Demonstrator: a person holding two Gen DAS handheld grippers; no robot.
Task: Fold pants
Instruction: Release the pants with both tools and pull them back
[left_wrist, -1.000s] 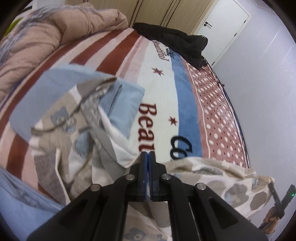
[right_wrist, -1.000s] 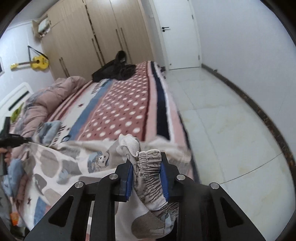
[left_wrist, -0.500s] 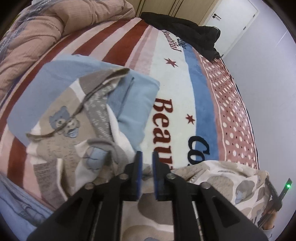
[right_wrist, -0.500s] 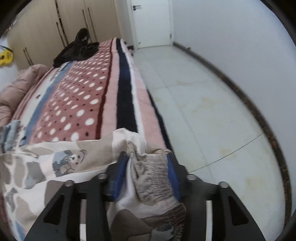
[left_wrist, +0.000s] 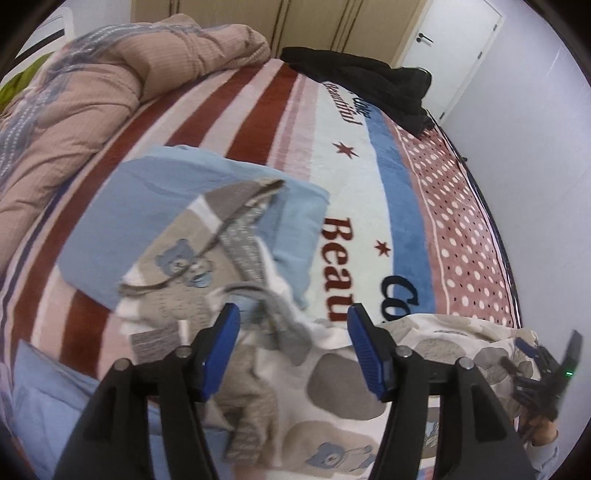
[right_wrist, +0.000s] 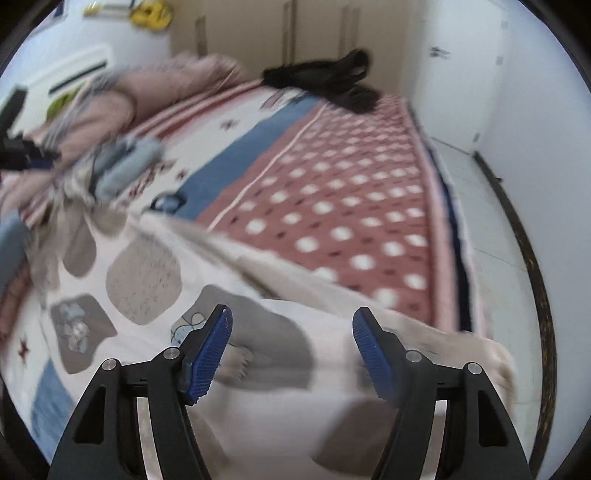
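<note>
Both our left gripper (left_wrist: 293, 345) and right gripper (right_wrist: 291, 350) just opened wide, empty; pants (right_wrist: 147, 273) near bed (right_wrist: 448, 258) edge could slide off.

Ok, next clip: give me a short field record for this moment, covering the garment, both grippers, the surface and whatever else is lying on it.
garment: patterned pants spread on the bed
left gripper: jaws have just been opening, pads clear of the cloth
right gripper: jaws have just been opening, nothing gripped
surface: striped and dotted blanket
other items: blue folded cloth, pink quilt, black clothing
image quality: right wrist view blurred
</note>
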